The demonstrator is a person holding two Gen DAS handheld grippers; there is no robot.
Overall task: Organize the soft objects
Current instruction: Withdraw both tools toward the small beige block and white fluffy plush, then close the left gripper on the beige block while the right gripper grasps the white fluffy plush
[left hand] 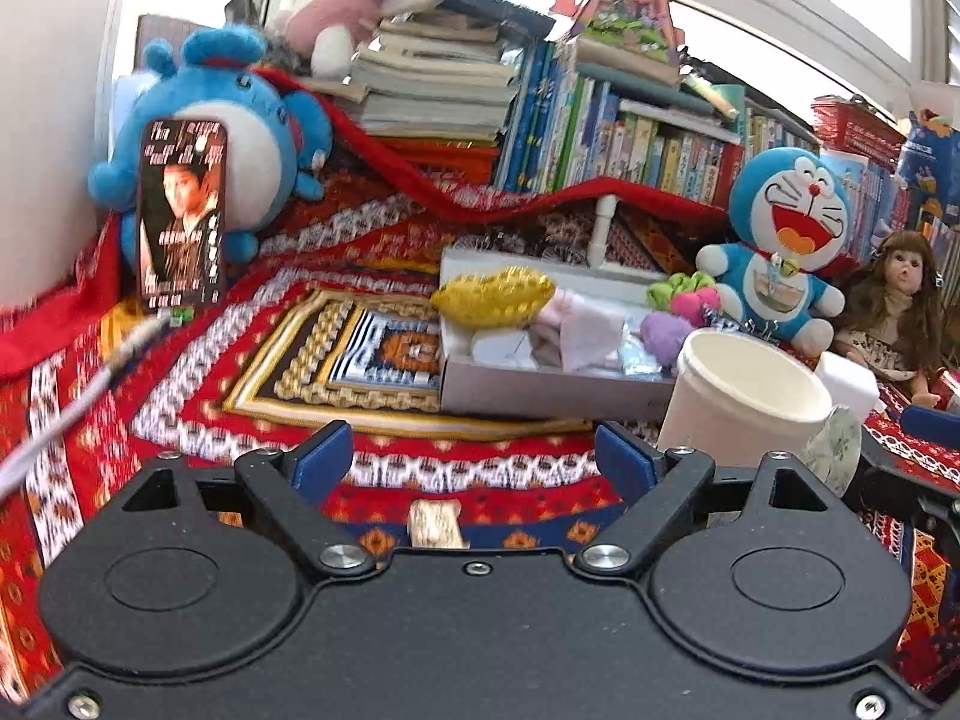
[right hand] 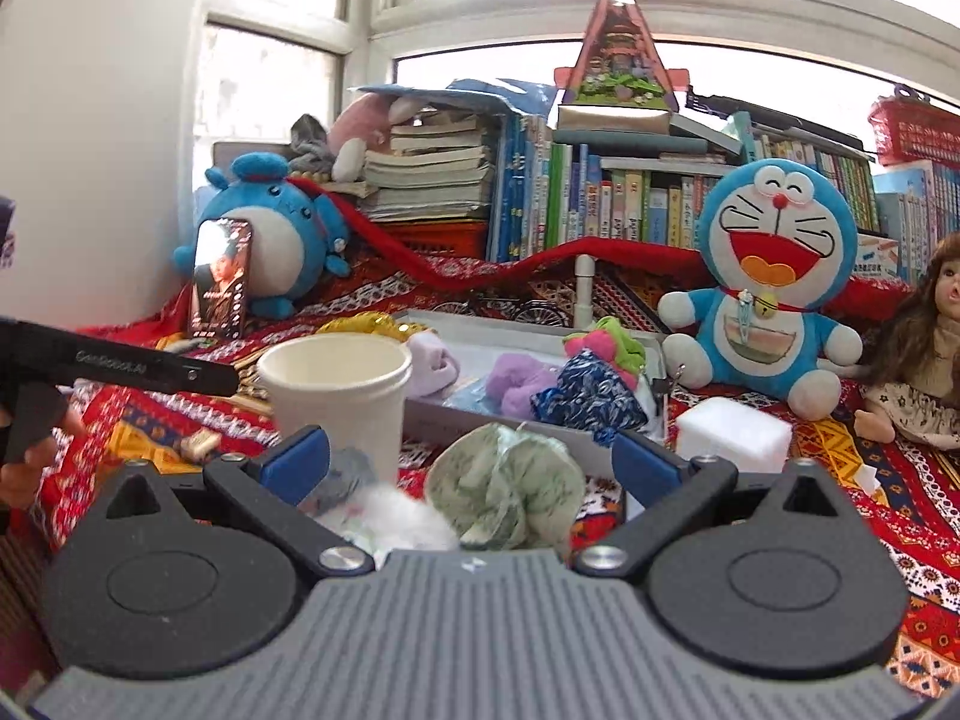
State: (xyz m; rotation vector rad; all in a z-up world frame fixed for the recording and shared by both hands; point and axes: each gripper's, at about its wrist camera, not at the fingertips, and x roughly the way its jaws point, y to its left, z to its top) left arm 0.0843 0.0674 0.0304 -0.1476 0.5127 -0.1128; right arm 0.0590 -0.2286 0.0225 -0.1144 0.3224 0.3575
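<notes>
Left gripper (left hand: pixel 474 459): blue pads spread wide, nothing between them, only the patterned red cloth (left hand: pixel 180 372) beneath and a small pale tag-like scrap (left hand: pixel 433 523) lying on the cloth close to the gripper body.

Right gripper (right hand: pixel 471 465): pads likewise apart, gripping nothing. Crumpled green-and-white fabric bundle (right hand: pixel 510 495) lying on the cloth in the gap between the fingers; contact with either pad cannot be told. Fluffy white and grey-blue soft bits (right hand: pixel 384 510) just beside it, toward the left pad.

White paper cup (right hand: pixel 339 387) upright, just behind the fluffy bits and in front of the tray's near left corner.

Shallow grey tray (right hand: pixel 516 333) behind the cup, holding soft items — pale pink piece (right hand: pixel 429 363), purple plush (right hand: pixel 516 384), blue-and-white patterned fabric (right hand: pixel 591 399), pink-and-green bundle (right hand: pixel 606 345) at the far right corner. Gold shiny piece (left hand: pixel 495 294) resting over the tray's far left edge.

White foam block (right hand: pixel 732 432) on the cloth right of the tray.

Doraemon plush (right hand: pixel 774 276) seated behind the block; long-haired doll (right hand: pixel 927 348) at far right. Round blue plush (right hand: pixel 273 246) at back left, with a phone (right hand: pixel 221 279) propped against it. Stacked and shelved books (right hand: pixel 600 198) along the window.

Left gripper's black body and the hand (right hand: pixel 30 450) on its handle visible at the left edge of the right wrist view.
</notes>
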